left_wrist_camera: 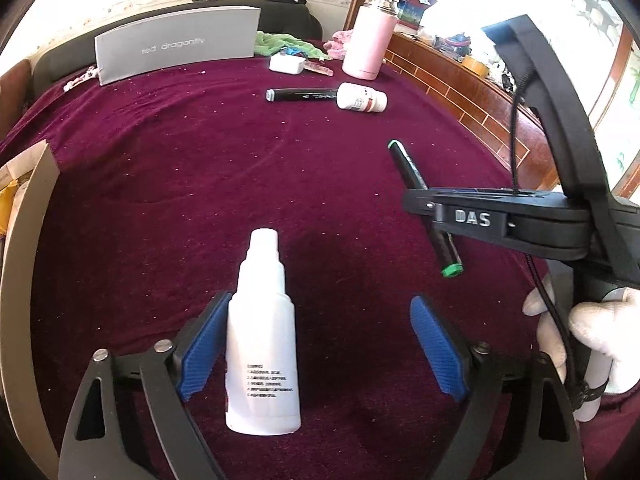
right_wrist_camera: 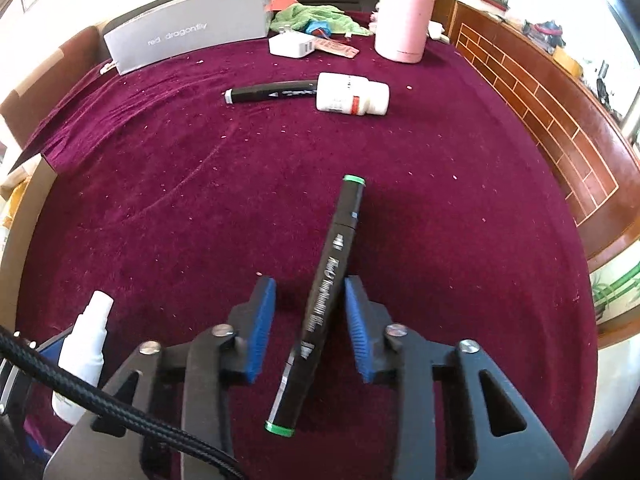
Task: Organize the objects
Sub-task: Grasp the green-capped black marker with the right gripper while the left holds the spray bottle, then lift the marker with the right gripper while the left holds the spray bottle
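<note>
Green-capped marker (right_wrist_camera: pixel 325 300) sits between my right hand-held gripper (right_wrist_camera: pixel 310 328) pads, not squarely clamped; left hand-held gripper (left_wrist_camera: pixel 316 344) gapes around the spray bottle (left_wrist_camera: pixel 264 344).

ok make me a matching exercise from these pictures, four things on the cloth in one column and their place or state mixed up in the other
Things:
1. white spray bottle
2. green-capped marker
3. pink flask
4. pill bottle

Places or states:
A. standing upright at the far edge of the cloth
B. lying on its side, next to a grey-capped marker
C. between the open blue pads of the left gripper
D. between the blue pads of the right gripper

Pairs: 1-C, 2-D, 3-A, 4-B
</note>
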Demonstrator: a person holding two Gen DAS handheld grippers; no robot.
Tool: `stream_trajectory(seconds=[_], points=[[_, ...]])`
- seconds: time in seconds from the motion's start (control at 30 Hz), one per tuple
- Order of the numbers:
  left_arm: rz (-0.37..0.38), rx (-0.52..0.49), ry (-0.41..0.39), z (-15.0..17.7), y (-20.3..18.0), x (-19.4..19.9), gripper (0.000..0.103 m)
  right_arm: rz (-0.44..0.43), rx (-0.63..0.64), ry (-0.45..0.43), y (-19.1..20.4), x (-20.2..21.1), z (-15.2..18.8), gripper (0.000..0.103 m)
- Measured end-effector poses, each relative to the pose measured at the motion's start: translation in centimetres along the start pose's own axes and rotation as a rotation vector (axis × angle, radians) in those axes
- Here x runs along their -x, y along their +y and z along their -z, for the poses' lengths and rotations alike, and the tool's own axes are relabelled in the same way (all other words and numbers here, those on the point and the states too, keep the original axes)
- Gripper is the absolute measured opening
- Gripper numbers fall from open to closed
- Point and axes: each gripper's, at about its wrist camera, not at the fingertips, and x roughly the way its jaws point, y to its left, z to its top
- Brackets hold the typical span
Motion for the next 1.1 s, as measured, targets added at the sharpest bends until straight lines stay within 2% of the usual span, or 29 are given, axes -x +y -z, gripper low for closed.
stream_trajectory(seconds=[0.13, 0.27, 0.37, 0.47, 0.53, 0.63, 0.7, 0.9, 1.1], points=[[0.006, -0.004, 0.001, 0.0, -0.1, 0.0, 0.089, -0.029, -0.023, 0.010, -1.4, 0.6, 0.6, 0.013], [0.000, -0.007, 0.002, 0.0, -0.1, -0.1, 0.088, -0.060, -0.035, 0.015, -2.5, 1.1, 1.3, 0.012], [0.003, 0.012, -0.008, 0.0, 0.3, 0.2, 0.082, -0.085, -0.046, 0.015, -2.9, 1.5, 1.9, 0.013], [0.002, 0.045, -0.015, 0.1, 1.2, 0.6, 0.062, -0.107, -0.049, 0.015, -3.2, 1.8, 2.5, 0.013], [-0.018, 0.051, -0.015, 0.3, 1.8, 0.9, 0.038, -0.115, -0.048, 0.015, -3.2, 2.0, 2.8, 0.013], [-0.037, 0.059, -0.007, 0.5, 2.5, 1.1, 0.025, -0.123, -0.052, 0.011, -3.4, 2.3, 3.3, 0.013], [-0.063, 0.046, -0.007, 0.5, 2.2, 1.1, 0.026, -0.125, -0.053, 0.006, -3.5, 2.3, 3.4, 0.013], [-0.221, -0.089, 0.009, 0.2, -0.6, 0.0, 0.029, -0.095, -0.044, 0.000, -3.0, 2.4, 3.5, 0.013], [-0.224, -0.086, 0.004, 0.3, -0.7, 0.1, 0.028, -0.070, -0.043, 0.008, -2.6, 2.2, 3.1, 0.013]])
